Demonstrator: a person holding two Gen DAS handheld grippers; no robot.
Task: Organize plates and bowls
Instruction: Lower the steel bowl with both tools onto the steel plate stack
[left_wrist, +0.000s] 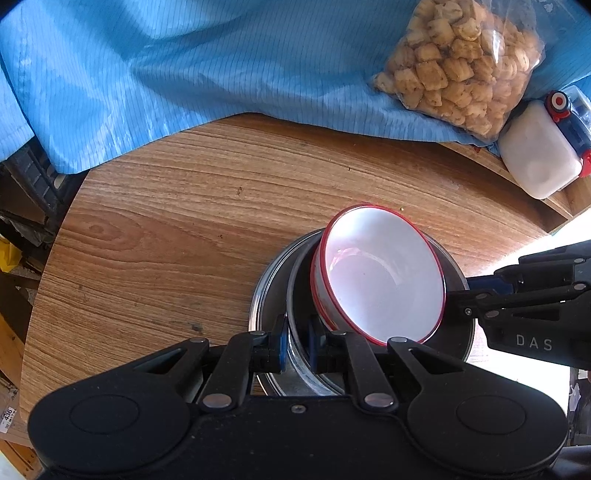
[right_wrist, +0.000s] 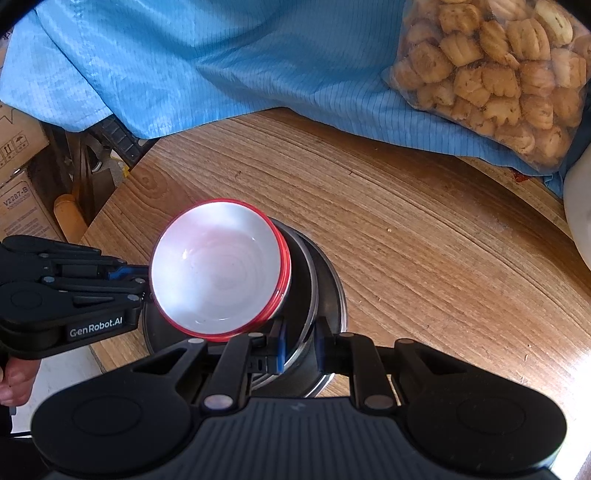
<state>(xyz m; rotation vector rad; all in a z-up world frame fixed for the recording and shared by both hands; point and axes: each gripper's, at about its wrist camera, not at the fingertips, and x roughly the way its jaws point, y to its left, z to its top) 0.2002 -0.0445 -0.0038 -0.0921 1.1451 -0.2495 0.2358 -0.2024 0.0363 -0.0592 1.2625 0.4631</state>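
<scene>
Stacked white bowls with red rims (left_wrist: 384, 280) (right_wrist: 218, 266) lie tilted inside nested steel bowls (left_wrist: 260, 295) (right_wrist: 328, 288) on the round wooden table (left_wrist: 177, 221) (right_wrist: 424, 266), near its front edge. In the left wrist view my left gripper (left_wrist: 297, 343) is shut on the near steel rim, its blue pads on either side of it. From the opposite side, my right gripper (right_wrist: 299, 345) pinches the steel rim in the same way. Each gripper also shows in the other's view, the right gripper (left_wrist: 458, 293) and the left gripper (right_wrist: 144, 280), both against the stack's side.
A blue cloth (left_wrist: 184, 74) (right_wrist: 221, 66) covers the far part of the table. On it lies a clear bag of biscuits (left_wrist: 461, 66) (right_wrist: 498, 74), with a white plastic container (left_wrist: 535, 155) beside it. Cardboard boxes (right_wrist: 18, 199) stand off the table's left edge.
</scene>
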